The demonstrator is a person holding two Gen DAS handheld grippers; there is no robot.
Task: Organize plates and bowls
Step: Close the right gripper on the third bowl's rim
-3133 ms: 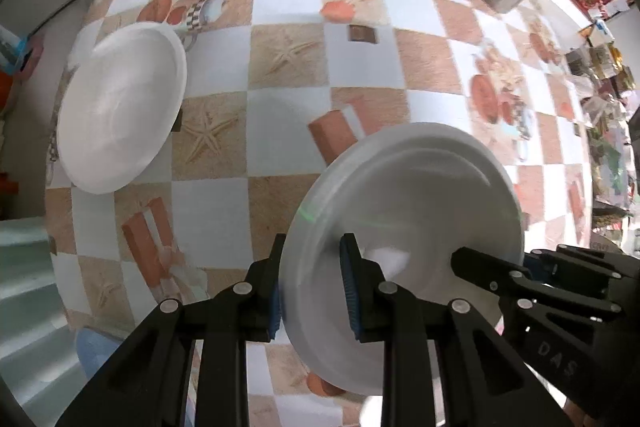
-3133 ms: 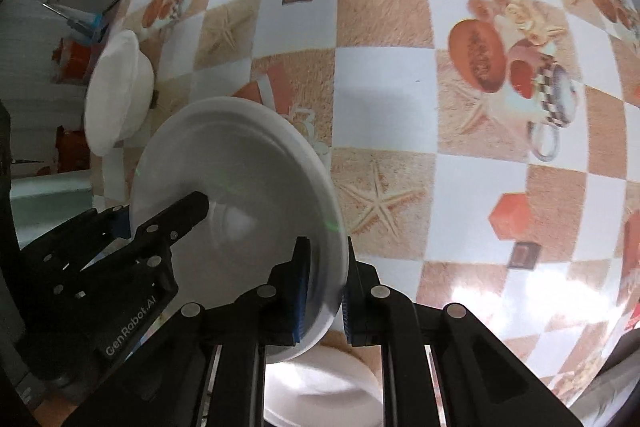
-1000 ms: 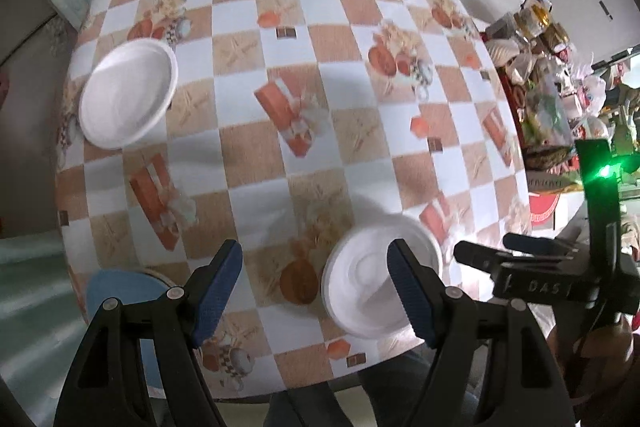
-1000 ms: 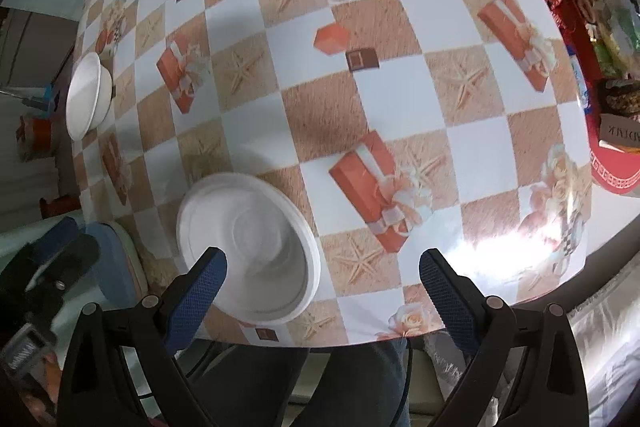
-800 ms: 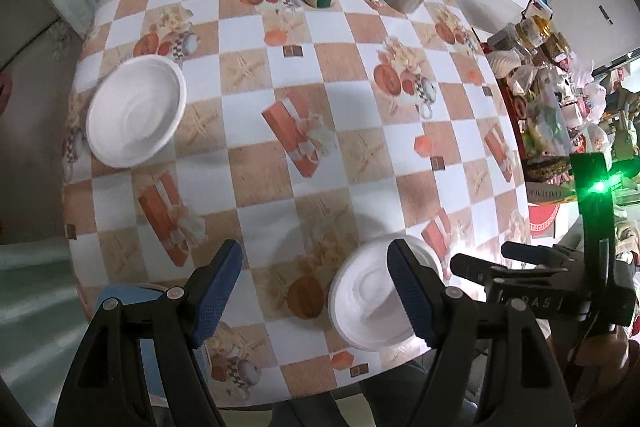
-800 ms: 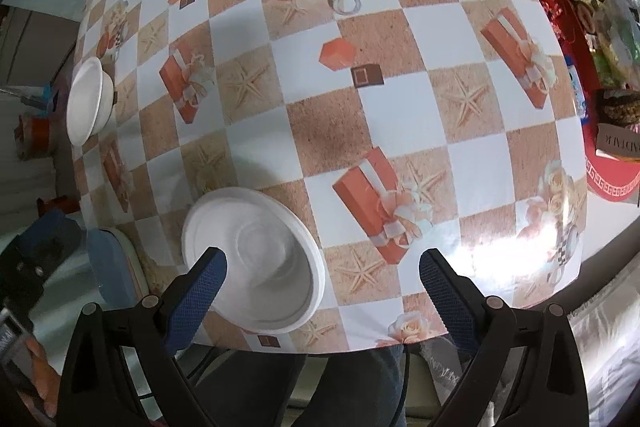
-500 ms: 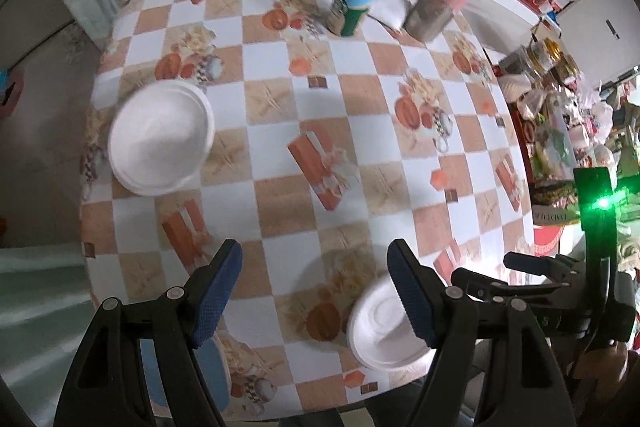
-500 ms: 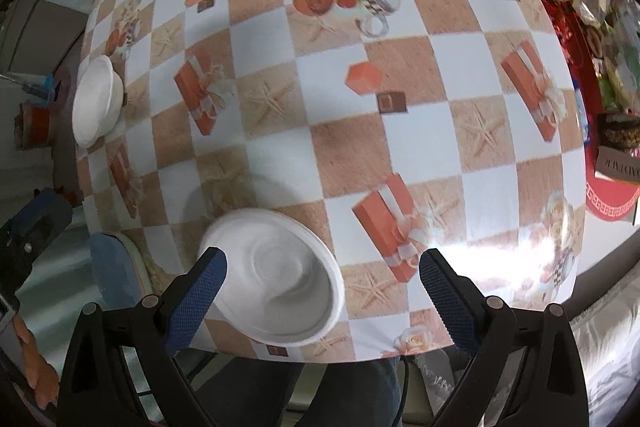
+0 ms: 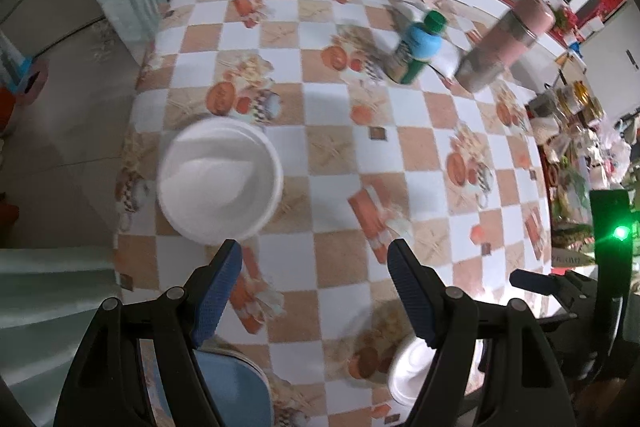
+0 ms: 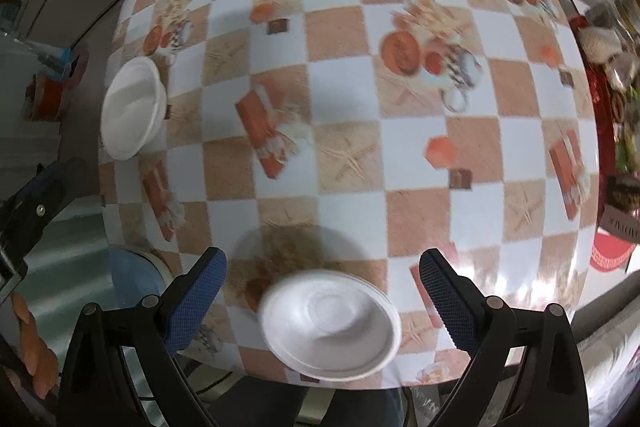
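Both sets of jaws stand spread wide with nothing between them. From the left wrist camera, the left gripper (image 9: pixel 314 269) hangs above the worktop (image 9: pixel 344 187), which wears a checked cloth of white and tan squares printed with starfish, gift boxes and fruit. Its blue fingertips (image 9: pixel 218 281) frame bare cloth at the lower middle of the frame. A white bowl (image 9: pixel 219 179) sits at centre left, near the worktop's left edge, just above the left fingertip in the picture and apart from it. A white plate (image 9: pixel 406 373) shows at the lower right, partly hidden behind the right-hand finger.

In the right wrist view, the right gripper (image 10: pixel 322 281) is also released, its blue pads (image 10: pixel 442 301) well apart. That plate (image 10: pixel 330 325) lies at the bottom centre, close to the near edge of the worktop (image 10: pixel 352 91), touched by neither finger. The bowl (image 10: pixel 132 109) rests at the left edge of the frame. A blue and green bottle (image 9: pixel 414 53) and a pink flask (image 9: pixel 504 41) stand at the far side, upper right of the left view. A blue stool seat (image 9: pixel 236 391) shows under the worktop's near edge.
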